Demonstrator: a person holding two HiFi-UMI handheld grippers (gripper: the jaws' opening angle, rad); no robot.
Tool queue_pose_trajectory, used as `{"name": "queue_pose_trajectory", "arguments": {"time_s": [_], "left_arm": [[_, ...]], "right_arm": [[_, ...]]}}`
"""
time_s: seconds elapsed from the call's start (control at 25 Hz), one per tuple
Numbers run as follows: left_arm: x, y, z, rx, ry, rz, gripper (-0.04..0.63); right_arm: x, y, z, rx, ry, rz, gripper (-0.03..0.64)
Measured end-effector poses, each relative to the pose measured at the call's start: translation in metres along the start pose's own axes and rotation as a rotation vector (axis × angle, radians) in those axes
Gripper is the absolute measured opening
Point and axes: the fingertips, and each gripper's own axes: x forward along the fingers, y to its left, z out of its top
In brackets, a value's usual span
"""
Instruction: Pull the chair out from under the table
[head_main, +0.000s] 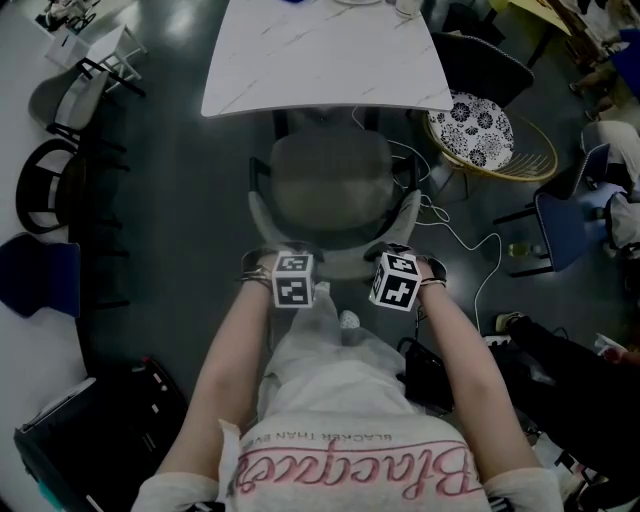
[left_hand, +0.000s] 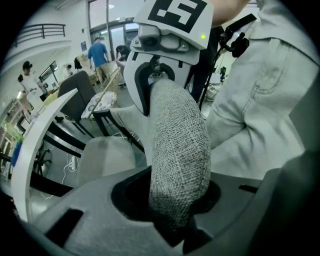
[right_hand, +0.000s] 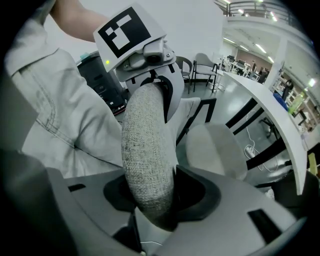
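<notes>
Here both tools are clenched partway on the chair's (head_main: 330, 190) grey fabric backrest (left_hand: 177, 150): the left gripper (left_hand: 170, 215) pinches its rim near one end, the right gripper (right_hand: 150, 205) near the other. The chair's seat sits just at the white table's (head_main: 325, 60) near edge.

Chair (head_main: 330, 195) stands directly before the person, seat's far edge at the near edge of the table (head_main: 325, 60), backrest (head_main: 340, 262) nearest the person. Left gripper (head_main: 288, 270) clamps the backrest's left part, right gripper (head_main: 396, 268) its right, w/ the rim between each pair of jaws. Cushioned chair (head_main: 478, 130) sits right of the table; cable (head_main: 470, 245) on floor btwn the two chairs.
</notes>
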Motion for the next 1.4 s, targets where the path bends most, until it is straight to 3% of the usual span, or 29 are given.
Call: {"name": "queue_pose_trajectory", "arguments": {"time_s": [0.52, 1.4], "left_arm": [[0.012, -0.105, 0.027, -0.023, -0.001, 0.026, 0.121], [0.020, -0.200, 0.044, -0.028, 0.005, 0.039, 0.121]], "right_arm": [[-0.005, 0.105, -0.023, -0.012, -0.002, 0.008, 0.164], [-0.007, 0.202, -0.037, 0.000, -0.008, -0.020, 0.168]]}}
